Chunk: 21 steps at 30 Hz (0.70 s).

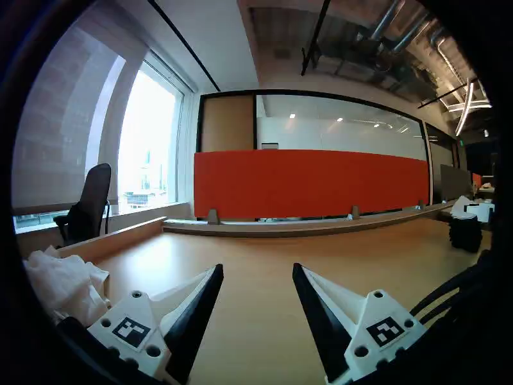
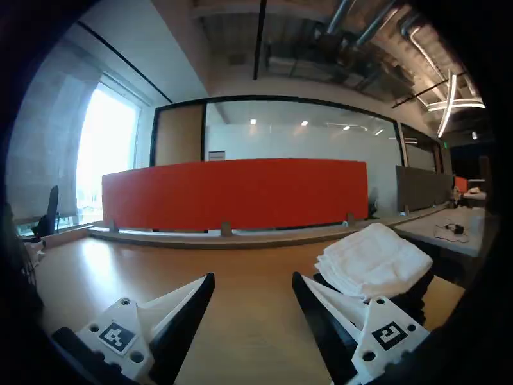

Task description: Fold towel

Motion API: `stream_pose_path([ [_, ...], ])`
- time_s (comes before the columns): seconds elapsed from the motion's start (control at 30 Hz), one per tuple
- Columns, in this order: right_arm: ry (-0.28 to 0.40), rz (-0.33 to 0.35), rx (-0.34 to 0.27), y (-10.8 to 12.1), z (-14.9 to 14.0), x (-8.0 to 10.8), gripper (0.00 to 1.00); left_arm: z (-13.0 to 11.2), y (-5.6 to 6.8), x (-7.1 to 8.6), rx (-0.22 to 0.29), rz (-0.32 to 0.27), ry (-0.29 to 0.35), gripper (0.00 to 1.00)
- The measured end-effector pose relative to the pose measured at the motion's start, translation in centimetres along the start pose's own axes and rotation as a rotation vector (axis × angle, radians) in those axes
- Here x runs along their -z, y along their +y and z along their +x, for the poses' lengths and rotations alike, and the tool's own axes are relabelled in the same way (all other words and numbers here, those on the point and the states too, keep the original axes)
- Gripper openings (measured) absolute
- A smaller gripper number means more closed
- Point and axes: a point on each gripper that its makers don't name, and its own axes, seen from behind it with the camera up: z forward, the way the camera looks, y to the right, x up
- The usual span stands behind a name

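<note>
A crumpled white towel (image 1: 61, 285) lies on the wooden table (image 1: 269, 256) at the left edge of the left gripper view, just beside my left gripper (image 1: 256, 289), which stands open over bare wood. In the right gripper view a folded white towel (image 2: 375, 260) rests on a dark stack at the right, close behind the right finger. My right gripper (image 2: 253, 298) is open too, with nothing between its fingers.
A red divider panel (image 1: 308, 183) runs along the far edge of the table. A black office chair (image 1: 86, 205) stands by the window at the left. A dark stack with white cloth on top (image 1: 467, 224) sits at the far right.
</note>
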Motion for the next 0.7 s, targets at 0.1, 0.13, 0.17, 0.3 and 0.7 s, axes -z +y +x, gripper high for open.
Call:
stream_pose_path([
  [0.1, -0.004, 0.004, 0.004, -0.2, -0.6, -0.1, 0.94, 0.0, 0.0, 0.0, 0.000, 0.000, 0.000, 0.79],
  [0.13, -0.004, 0.007, 0.005, -0.3, -0.7, -0.1, 0.94, 0.0, 0.0, 0.0, 0.000, 0.000, 0.000, 0.79],
  [0.17, -0.004, 0.010, 0.007, -0.4, -0.8, -0.2, 0.94, 0.0, 0.0, 0.0, 0.000, 0.000, 0.000, 0.79],
  [0.3, -0.001, 0.023, 0.013, -1.0, -1.0, -0.1, 0.93, 0.0, 0.0, 0.0, 0.000, 0.000, 0.000, 0.79],
  [0.7, 0.024, 0.029, 0.037, -1.4, -1.2, 0.5, 0.94, 0.0, 0.0, 0.0, 0.000, 0.000, 0.000, 0.79],
])
